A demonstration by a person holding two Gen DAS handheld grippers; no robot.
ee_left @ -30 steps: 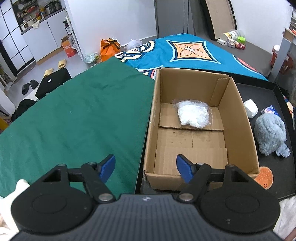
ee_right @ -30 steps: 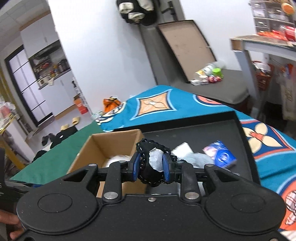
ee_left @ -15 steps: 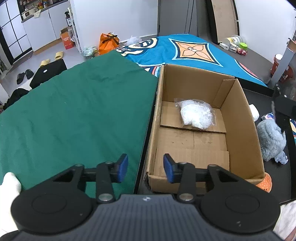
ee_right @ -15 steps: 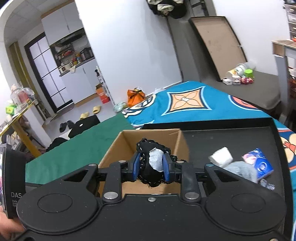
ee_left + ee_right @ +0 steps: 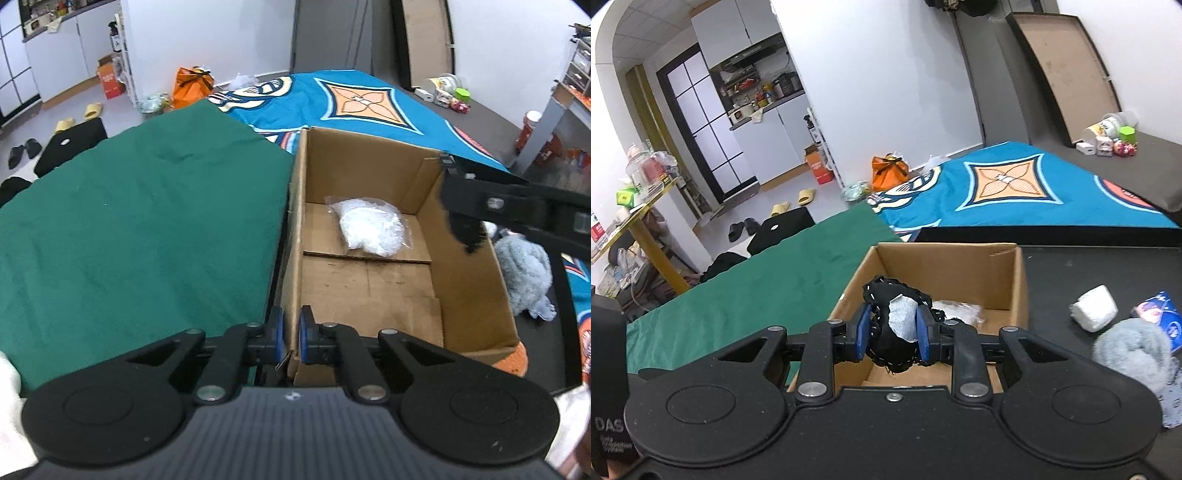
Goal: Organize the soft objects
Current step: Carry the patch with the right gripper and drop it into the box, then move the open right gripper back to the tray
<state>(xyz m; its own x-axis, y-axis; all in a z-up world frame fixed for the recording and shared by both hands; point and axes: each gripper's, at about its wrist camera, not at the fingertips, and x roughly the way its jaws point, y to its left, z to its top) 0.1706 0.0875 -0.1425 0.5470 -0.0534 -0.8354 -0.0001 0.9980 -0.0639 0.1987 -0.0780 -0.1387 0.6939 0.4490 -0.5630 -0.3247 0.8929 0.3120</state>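
Held a small black knitted soft item point(image 5: 882, 345) with a pale grey patch, pinched between the blue pads of the right tool point(image 5: 892, 330), narrow around it and closed no further than its bulk allowed. Hung it in the air over the near end of an open brown cardboard box point(image 5: 945, 266), touching neither the floor nor the walls of the box; from the left wrist view, showed it as a dark lump just above the right-hand wall. Clamped the left tool point(image 5: 289, 334) fully closed on the box's left wall at the near corner, one blue pad outside the cardboard and one inside. Found inside the box only a clear plastic bag of white fluffy stuff point(image 5: 371, 230), lying on the bottom flaps toward the far end. Found the box standing at the left end of a flat black tray point(image 5: 1089, 266). Saw to the right of the box, on the tray, a grey-blue plush toy point(image 5: 1134, 350), a white rolled soft piece point(image 5: 1094, 308) just beyond it, and a blue printed packet point(image 5: 1160, 314) partly behind the plush. Noted a flat orange round piece point(image 5: 513, 362) touching the box's near right corner. Saw a dark green cloth point(image 5: 140, 221) spread just left of the box and a teal patterned blanket point(image 5: 351, 99) beyond both.
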